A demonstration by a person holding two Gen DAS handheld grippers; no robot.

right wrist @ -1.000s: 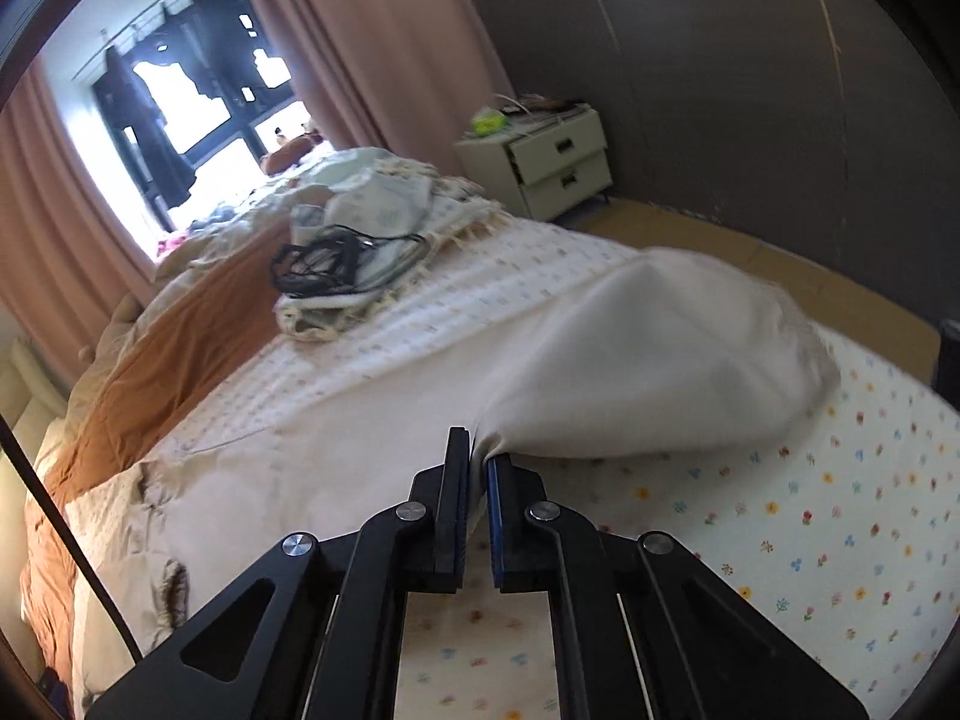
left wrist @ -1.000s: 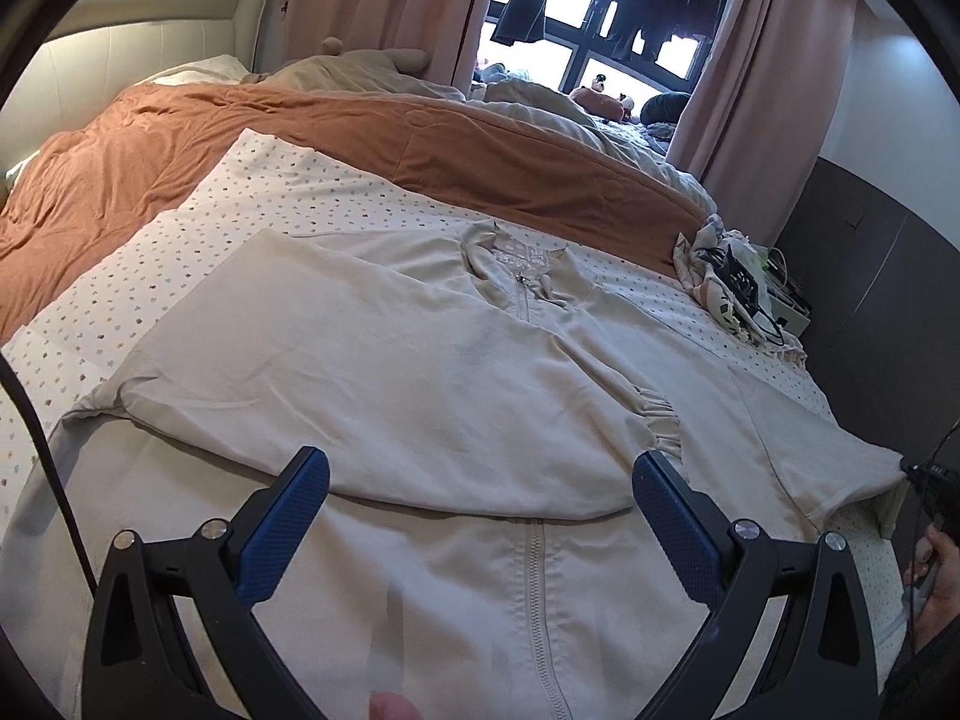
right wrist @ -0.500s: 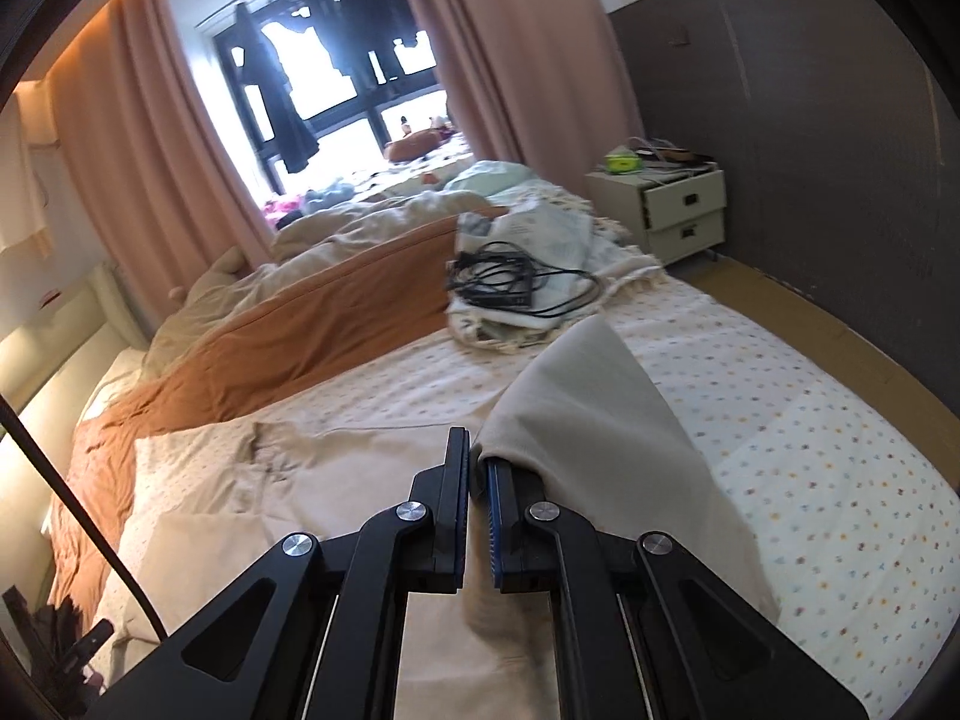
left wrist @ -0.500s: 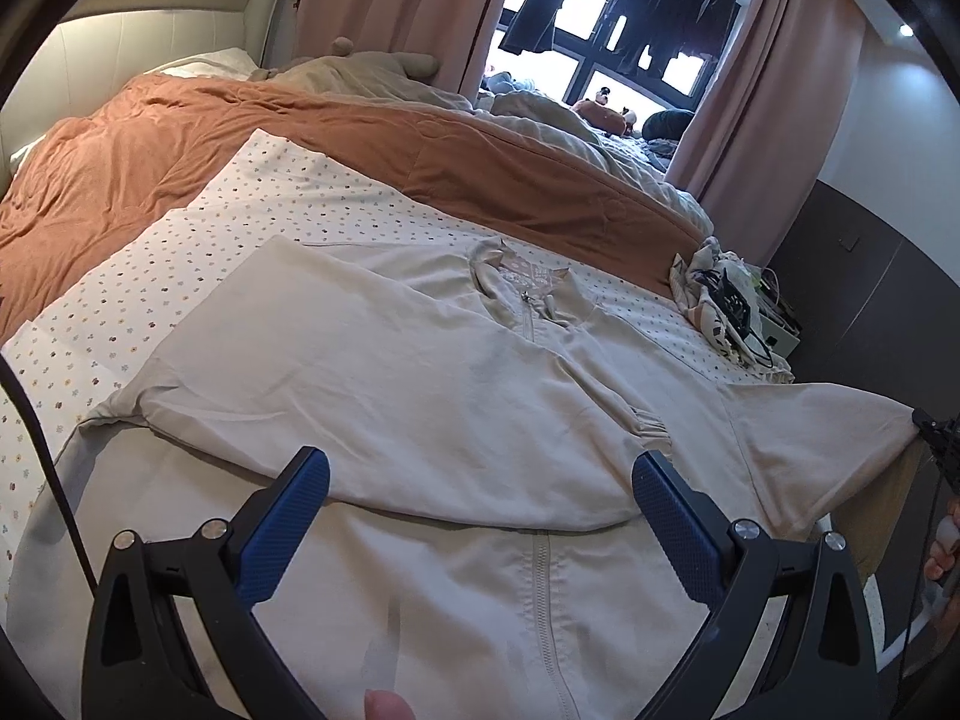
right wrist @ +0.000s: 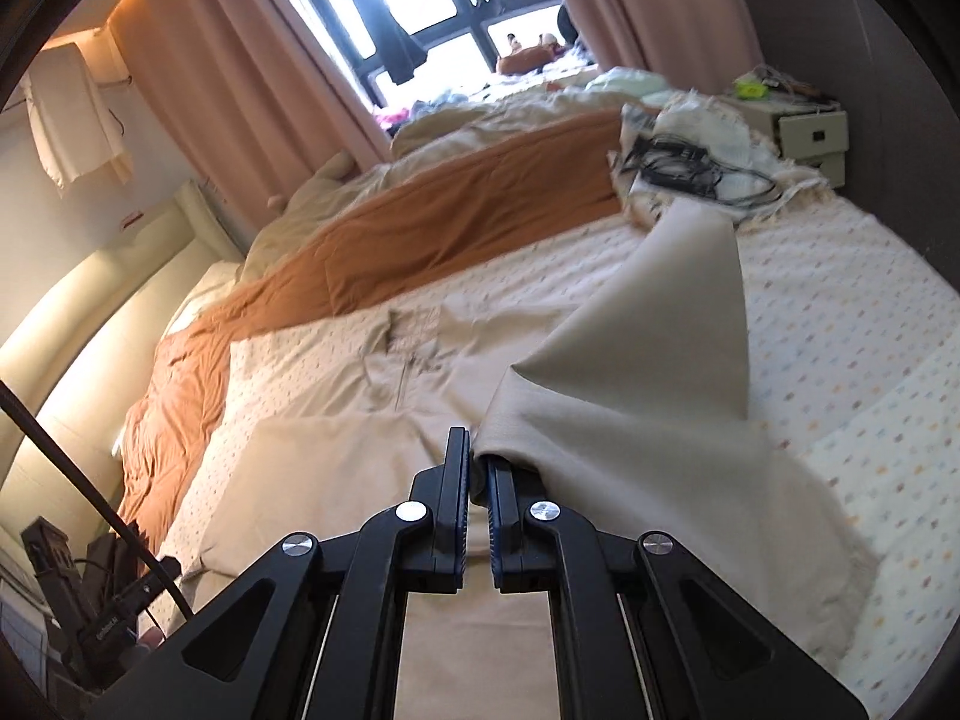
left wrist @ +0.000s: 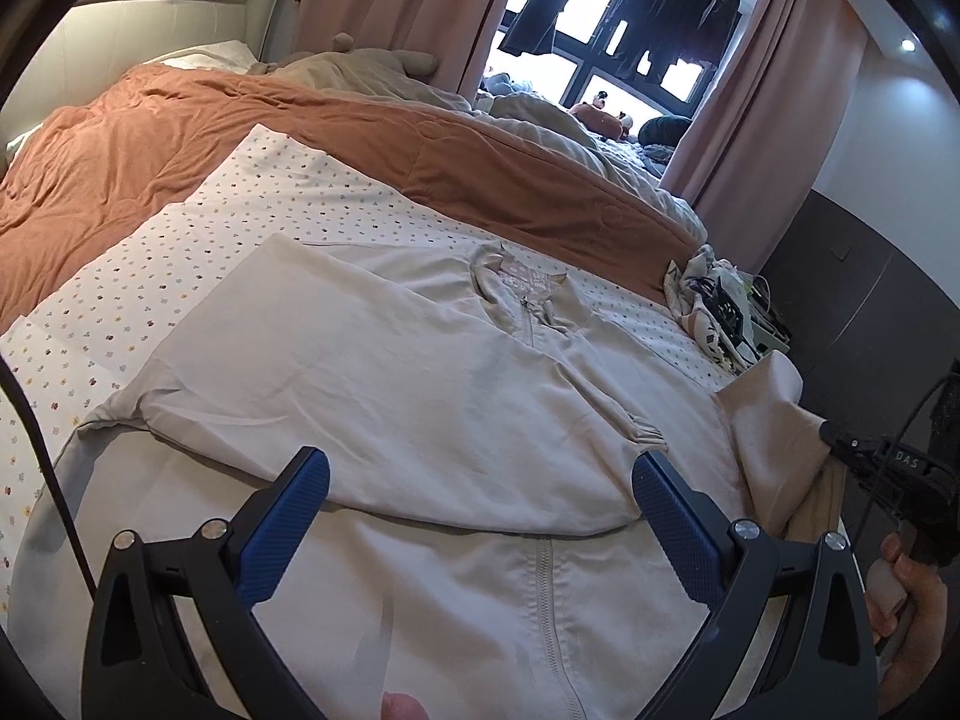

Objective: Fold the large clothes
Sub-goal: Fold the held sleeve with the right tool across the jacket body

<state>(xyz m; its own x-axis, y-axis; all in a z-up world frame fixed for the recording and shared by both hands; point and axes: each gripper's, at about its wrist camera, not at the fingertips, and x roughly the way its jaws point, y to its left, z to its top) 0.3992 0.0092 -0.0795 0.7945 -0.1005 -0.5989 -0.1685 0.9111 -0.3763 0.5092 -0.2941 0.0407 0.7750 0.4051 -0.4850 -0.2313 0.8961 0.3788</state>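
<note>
- beige jacket [left wrist: 420,396] lies spread front-up on the bed [left wrist: 180,252], zip running straight away from the left camera toward the collar at the far end.
- one sleeve is already across the chest, its gathered cuff [left wrist: 645,438] resting just beyond the left gripper's right-hand pad.
- right gripper [right wrist: 478,480] has its jaws pinched tight on the other sleeve [right wrist: 648,360], and that cloth hangs lifted off the bed in a taut, tent-like sheet.
- from the left camera the lifted sleeve rises at the jacket's right edge, with the right gripper and the hand [left wrist: 912,600] holding it at the frame's edge.
- left gripper [left wrist: 480,516] hovers with its jaws spread wide and nothing between them, over the lower front panel near the zip.
- key relation: the jacket's body lies to the left of the clamped jaws, its long axis is the zip line, so the sleeve looks set to swing across that line, over the first sleeve.
- right hand is plainly the nearer one for this; the left is placed to pin or smooth the middle.
- fabric reads matte, mid-weight and soft, holding broad folds rather than fine creases; elastic cuff puckered.
- bedsheet under it is white with small coloured dots, a rust blanket [left wrist: 300,138] bunched beyond.
- risk as i judge it: the raised sleeve dragging the shoulder out of line.
</note>
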